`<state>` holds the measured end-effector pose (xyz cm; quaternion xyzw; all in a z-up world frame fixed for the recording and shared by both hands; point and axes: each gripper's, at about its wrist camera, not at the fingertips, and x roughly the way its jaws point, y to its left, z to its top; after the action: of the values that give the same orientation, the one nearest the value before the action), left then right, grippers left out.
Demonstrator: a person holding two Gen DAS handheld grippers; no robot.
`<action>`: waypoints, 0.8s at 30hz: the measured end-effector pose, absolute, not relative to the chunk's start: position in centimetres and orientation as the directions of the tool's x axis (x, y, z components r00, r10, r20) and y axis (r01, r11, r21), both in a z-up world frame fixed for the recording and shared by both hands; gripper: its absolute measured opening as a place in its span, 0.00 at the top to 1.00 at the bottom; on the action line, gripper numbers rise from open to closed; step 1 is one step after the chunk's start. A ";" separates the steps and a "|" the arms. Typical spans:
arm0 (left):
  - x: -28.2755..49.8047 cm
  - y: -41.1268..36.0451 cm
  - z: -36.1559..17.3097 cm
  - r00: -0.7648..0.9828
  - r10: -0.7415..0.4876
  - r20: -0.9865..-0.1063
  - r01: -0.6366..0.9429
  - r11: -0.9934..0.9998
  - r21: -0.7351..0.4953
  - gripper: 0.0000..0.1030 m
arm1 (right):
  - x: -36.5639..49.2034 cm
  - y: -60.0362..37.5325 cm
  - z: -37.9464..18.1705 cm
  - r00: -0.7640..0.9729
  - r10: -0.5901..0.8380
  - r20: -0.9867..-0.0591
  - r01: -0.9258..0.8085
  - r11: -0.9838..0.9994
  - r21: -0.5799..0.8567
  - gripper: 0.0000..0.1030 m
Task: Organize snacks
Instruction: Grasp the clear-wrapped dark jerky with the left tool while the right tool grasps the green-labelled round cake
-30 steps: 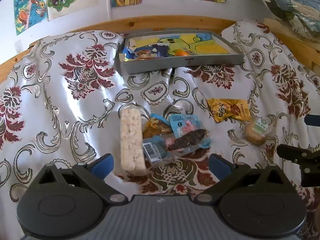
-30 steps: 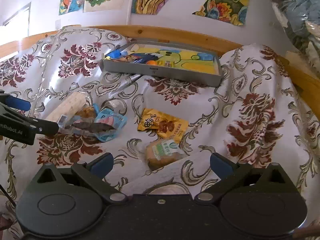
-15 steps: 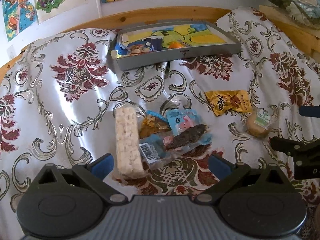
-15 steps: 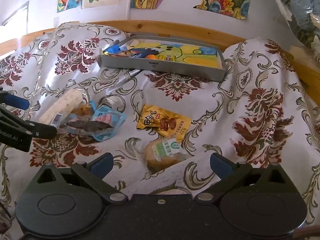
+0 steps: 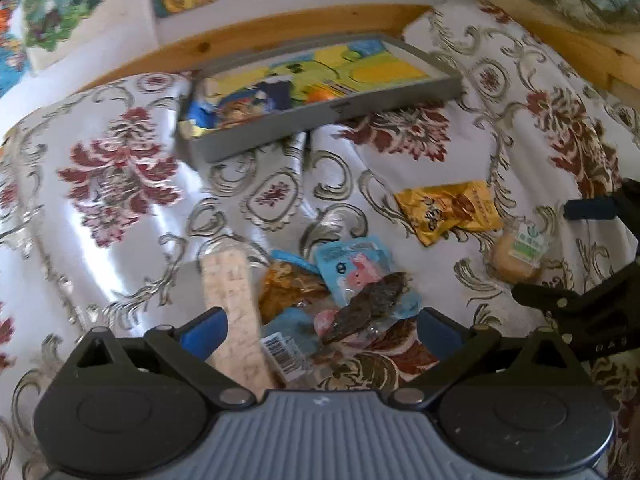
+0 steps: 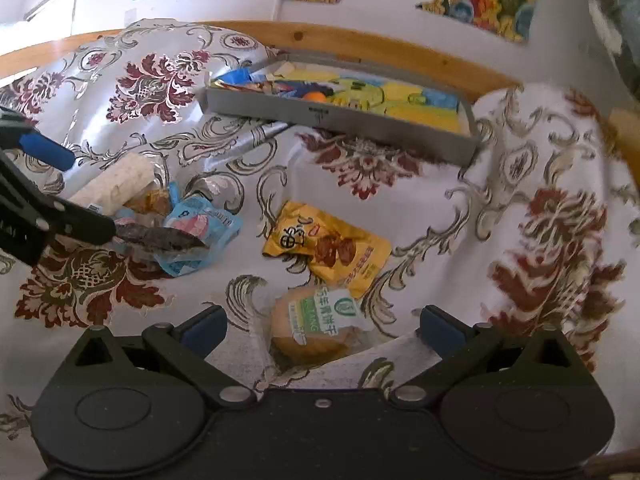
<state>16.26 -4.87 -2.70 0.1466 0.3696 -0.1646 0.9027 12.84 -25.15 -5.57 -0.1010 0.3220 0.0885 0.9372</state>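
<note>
Both grippers have dropped closer to the cloth since a second ago; the snacks sit larger and lower in both wrist views, and neither has picked anything up yet.

Left gripper: fingers spread wide, holding nothing. The snack pile now lies right between its tips: long rice cracker bar just inside the left finger, blue pouch and dark dried snack pack toward the middle, orange-brown pack between bar and pouch. Barcode pack is nearest the gripper body.

Right gripper: also wide apart and empty. Round bun in clear wrap sits between its fingertips, slightly left of centre, not touched as far as I can tell. Yellow snack bag lies just ahead of the bun.

Grey tray is far ahead of both grippers, at the back by the wooden rail, with a few packets already in its left end; most of its floor is free. In the right view it sits ahead and slightly right.

Meaning for the task: approach looks nearly done on both sides, with grasping likely next: the left on something in the pile, the right on the bun. The left target is unclear, since the items overlap and closing could catch two packs at once. Everything on the cloth needs carrying forward to the tray.
</note>
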 end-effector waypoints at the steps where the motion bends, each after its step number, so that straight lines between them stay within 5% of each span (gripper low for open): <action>1: 16.5 -4.9 -2.9 0.664 -0.201 -0.720 0.428 0.892 0.145 0.00 | 12.9 -25.2 -5.7 0.775 0.108 -0.623 -0.233 0.965 -0.123 0.01; 20: 21.5 -6.5 -5.4 0.467 -0.322 -0.824 0.728 0.669 0.151 0.01 | 15.5 -25.5 -7.8 0.723 0.234 -0.650 -0.297 0.955 0.015 0.04; 24: 21.4 -6.8 -5.7 0.407 -0.328 -0.852 0.774 0.620 0.130 0.07 | 15.5 -25.7 -7.9 0.719 0.244 -0.650 -0.298 0.954 0.027 0.07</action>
<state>21.41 -6.83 -5.70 0.2647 0.4203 -0.3461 0.7959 15.55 -25.66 -7.89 -0.0397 0.3448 0.1463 0.9263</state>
